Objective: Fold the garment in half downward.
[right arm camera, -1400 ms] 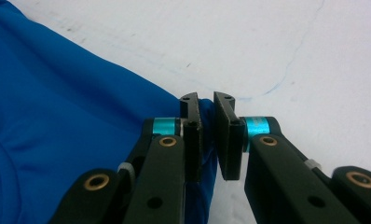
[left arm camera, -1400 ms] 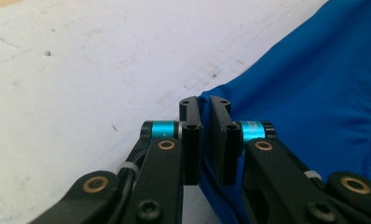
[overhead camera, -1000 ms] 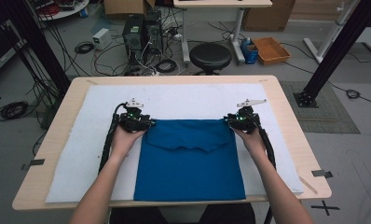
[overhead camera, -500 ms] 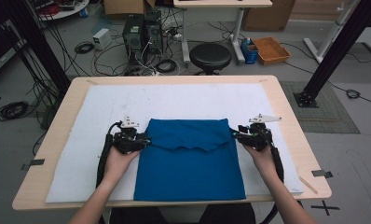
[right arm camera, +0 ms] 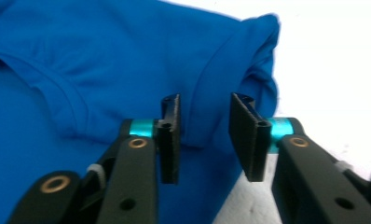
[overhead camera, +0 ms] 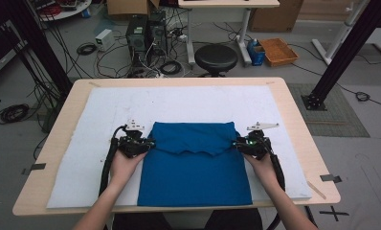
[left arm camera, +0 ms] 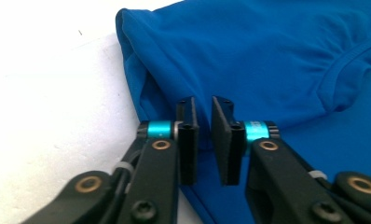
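A blue shirt [overhead camera: 193, 170] lies on the white mat [overhead camera: 193, 103], its top part folded down toward the person so the collar edge crosses the middle. My left gripper [overhead camera: 148, 143] sits at the left edge of the folded layer. In the left gripper view the shirt [left arm camera: 267, 56] lies just past the left gripper [left arm camera: 204, 102], whose jaws stand a narrow gap apart with nothing between them. My right gripper [overhead camera: 236, 143] is at the fold's right edge. In the right gripper view this gripper [right arm camera: 207, 100] is open wider, above the shirt's [right arm camera: 104, 46] sleeve edge.
The mat covers most of the wooden table [overhead camera: 179, 81]. Beyond the far edge stand a black stool [overhead camera: 216, 56], computer towers [overhead camera: 143, 31] with floor cables, and an orange box [overhead camera: 278, 50]. A black frame post [overhead camera: 337, 52] rises at the right.
Both grippers came toward the person, drawing the shirt's top edge down over its body. The jaws that held the cloth now stand apart, and the fold rests flat.
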`<state>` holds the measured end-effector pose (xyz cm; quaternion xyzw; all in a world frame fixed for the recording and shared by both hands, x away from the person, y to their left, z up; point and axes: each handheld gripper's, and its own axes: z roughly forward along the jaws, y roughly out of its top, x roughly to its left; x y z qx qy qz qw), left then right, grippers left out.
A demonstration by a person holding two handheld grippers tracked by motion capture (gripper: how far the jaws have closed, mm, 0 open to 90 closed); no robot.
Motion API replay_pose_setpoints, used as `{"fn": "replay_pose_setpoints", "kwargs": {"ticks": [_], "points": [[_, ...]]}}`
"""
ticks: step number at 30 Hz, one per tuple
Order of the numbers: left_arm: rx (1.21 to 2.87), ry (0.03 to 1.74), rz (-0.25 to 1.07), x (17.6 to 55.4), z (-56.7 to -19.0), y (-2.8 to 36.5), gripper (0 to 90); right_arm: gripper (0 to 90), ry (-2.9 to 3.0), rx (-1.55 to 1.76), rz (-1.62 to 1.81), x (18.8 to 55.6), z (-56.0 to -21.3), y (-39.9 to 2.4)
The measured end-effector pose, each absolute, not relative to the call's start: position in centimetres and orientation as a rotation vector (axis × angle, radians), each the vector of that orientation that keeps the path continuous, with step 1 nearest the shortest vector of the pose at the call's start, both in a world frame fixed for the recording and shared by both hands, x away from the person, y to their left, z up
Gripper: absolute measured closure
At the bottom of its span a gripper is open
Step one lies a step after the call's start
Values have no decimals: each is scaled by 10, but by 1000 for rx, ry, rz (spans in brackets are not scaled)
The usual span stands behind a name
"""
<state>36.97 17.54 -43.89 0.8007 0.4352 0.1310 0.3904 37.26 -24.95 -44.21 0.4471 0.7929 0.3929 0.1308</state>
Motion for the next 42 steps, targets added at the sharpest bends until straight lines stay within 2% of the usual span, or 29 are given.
{"fn": "replay_pose_setpoints", "kwargs": {"ticks": [4,8,27,42], "points": [[2035,1092,345,370,-438,176,875,851,2332,1250,1122,371,-443,-245],[2026,1090,343,369,-438,176,880,889,2330,1232,1138,370,-441,-245],[2018,1011,307,345,-415,182,880,894,2329,1194,1216,346,-420,-255],[2019,921,269,292,-396,186,880,894,2355,1135,1277,301,-405,-266]]}}
